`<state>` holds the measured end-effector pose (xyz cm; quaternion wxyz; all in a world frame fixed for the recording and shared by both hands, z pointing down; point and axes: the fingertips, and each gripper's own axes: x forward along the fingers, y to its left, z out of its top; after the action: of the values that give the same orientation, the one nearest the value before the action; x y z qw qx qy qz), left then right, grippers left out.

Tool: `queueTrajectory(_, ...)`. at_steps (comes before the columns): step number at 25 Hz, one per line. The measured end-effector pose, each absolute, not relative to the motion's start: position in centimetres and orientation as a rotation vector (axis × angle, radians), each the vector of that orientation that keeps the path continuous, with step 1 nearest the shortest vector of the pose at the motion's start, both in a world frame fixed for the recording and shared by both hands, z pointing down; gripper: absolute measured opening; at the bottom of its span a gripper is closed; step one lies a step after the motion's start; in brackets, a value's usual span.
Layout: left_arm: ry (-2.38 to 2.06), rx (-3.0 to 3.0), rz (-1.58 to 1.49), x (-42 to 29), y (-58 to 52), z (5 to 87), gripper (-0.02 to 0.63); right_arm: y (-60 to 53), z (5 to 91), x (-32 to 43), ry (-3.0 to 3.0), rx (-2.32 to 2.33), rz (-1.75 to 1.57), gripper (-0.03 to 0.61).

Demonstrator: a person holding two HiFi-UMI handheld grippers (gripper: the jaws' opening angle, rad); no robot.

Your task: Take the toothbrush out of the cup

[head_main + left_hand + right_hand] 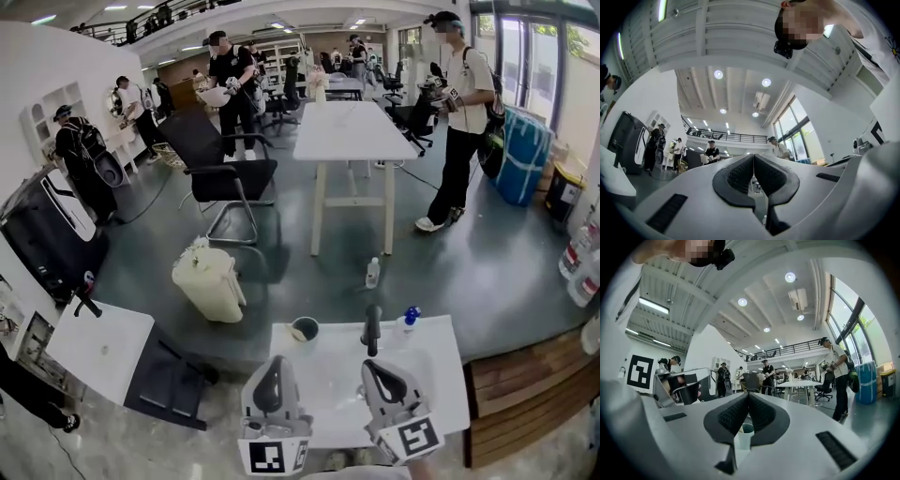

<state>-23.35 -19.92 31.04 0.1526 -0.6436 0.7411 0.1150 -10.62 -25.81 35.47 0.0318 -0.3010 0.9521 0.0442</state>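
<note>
Far left, a small white side table [98, 349] with a dark panel [169, 380] leaning by it, and a cream bin [208, 281] on the grey floor [309, 272] beyond. That floor is open from here out to the black chair [220, 173] and the long white table [352, 131]. Left gripper [271, 366] hangs over the near-left part of the white work table [328, 375], jaws pressed together on nothing; its own view shows the pads meeting [753, 159]. Cup [305, 329] sits right at the table's far edge, near the far-left corner, apart from both grippers. Toothbrush is too small to make out; nothing sticks clearly above the rim. A black upright fixture [372, 330] stands right of the cup at the same edge. Right gripper [371, 367] has jaws together and empty, with the cup [744, 437] seen past its tips. A blue-capped bottle [410, 319] stands far right, short of the right edge. A small bottle [373, 273] is on the floor beyond, and wooden boards [525, 394] lie right of the table.
</note>
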Motion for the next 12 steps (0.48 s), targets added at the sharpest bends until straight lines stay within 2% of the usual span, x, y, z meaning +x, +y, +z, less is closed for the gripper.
queueTrajectory(8,2.148,-1.867,0.326,-23.7,-20.5,31.5,0.032,-26.5,36.2,-10.7,2.939,-0.94,0.099,0.012)
queueTrajectory(10,2.173,-1.87,0.336,-23.9,-20.8,31.5,0.123,-26.6,36.2,-10.6,2.933,-0.943,0.106,0.012)
queueTrajectory(12,2.209,-1.884,0.343,-24.1,-21.3,32.0,0.17,-26.5,36.1,-10.5,2.929,-0.939,0.112,0.012)
